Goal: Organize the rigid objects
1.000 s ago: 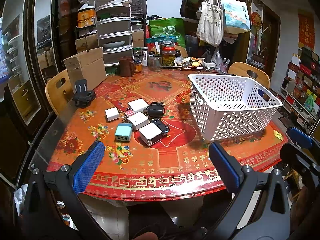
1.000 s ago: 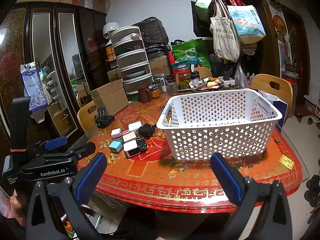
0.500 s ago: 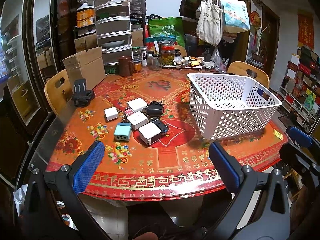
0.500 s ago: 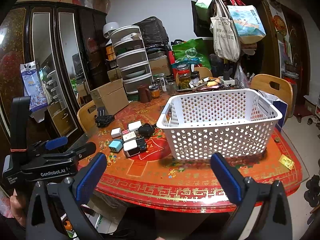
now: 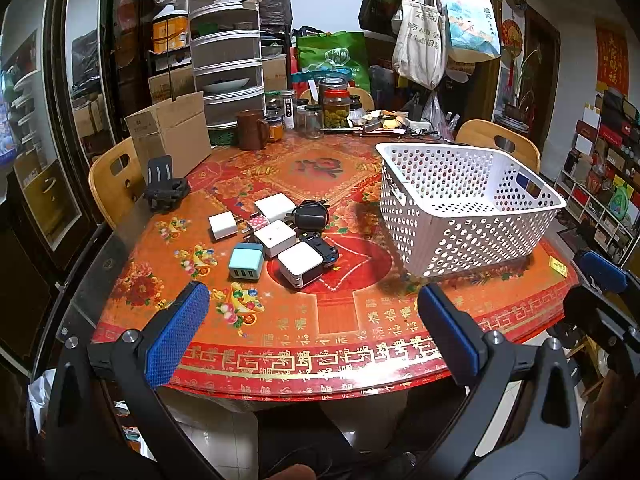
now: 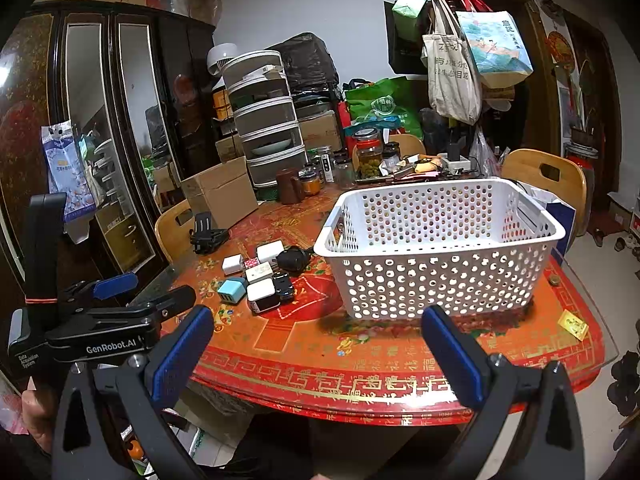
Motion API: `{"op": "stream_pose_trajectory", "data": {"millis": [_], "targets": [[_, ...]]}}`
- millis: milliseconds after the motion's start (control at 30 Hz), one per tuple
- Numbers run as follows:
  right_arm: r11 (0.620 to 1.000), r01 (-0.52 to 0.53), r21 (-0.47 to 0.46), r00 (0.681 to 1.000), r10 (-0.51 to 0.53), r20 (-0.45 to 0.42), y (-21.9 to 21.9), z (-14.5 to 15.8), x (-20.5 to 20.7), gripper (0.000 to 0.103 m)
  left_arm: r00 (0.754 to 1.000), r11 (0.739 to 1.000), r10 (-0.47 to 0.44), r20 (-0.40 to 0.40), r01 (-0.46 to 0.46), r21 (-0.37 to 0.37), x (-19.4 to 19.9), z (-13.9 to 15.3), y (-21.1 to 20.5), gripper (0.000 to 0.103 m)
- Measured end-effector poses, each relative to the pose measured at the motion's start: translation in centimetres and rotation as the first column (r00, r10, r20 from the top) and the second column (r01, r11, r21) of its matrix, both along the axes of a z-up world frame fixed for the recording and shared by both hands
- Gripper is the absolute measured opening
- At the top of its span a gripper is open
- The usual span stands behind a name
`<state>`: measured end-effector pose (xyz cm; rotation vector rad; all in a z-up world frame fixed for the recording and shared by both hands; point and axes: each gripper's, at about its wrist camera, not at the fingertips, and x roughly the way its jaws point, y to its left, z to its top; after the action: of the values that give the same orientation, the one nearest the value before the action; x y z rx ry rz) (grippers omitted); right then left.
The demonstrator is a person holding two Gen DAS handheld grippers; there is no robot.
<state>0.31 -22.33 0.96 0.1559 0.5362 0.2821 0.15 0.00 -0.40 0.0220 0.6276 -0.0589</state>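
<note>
Each black claw (image 5: 312, 320) (image 6: 316, 340) carries blue textured pads (image 5: 176, 336), silver screws (image 5: 130, 336), and "GenRobot.AI" lettering (image 6: 111, 346) in white.

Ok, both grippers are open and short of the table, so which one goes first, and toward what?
Probably the left gripper: ease it forward and down toward the white-and-black charger, the pile's nearest piece. It faces the chargers almost head on, jaws wide and empty, while the right gripper faces the empty white basket.

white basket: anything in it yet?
Empty as far as visible. The white basket shows only bare perforated walls and floor; the chargers all lie on the table beside it.
</note>
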Motion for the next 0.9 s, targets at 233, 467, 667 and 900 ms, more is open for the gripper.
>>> {"op": "stream_pose_trajectory", "data": {"millis": [233, 467, 667, 900], "targets": [[1.000, 0.000, -0.002, 1.000, 0.000, 0.000, 0.0, 0.0, 0.0, 0.103, 1.000, 1.000, 0.000, -0.001, 0.000, 0.000, 0.0, 0.0, 0.0, 0.103], [1.000, 0.000, -0.003, 1.000, 0.000, 0.000, 0.0, 0.0, -0.1, 0.103, 1.000, 1.000, 0.000, -0.001, 0.000, 0.000, 0.0, -0.1, 0.0, 0.103], [1.000, 0.002, -0.007, 1.000, -0.002, -0.008, 0.3, -0.3, 0.1, 0.103, 1.000, 1.000, 0.010, -0.004, -0.010, 0.010, 0.4, -0.6, 0.0, 0.103], [0.997, 0.068, -0.045, 0.996, -0.071, -0.060, -1.7, -2.4, 2.9, 0.103, 0.998, 0.998, 0.062, -0.030, -0.061, 0.028, 4.2, -3.3, 1.1, 0.103]]}}
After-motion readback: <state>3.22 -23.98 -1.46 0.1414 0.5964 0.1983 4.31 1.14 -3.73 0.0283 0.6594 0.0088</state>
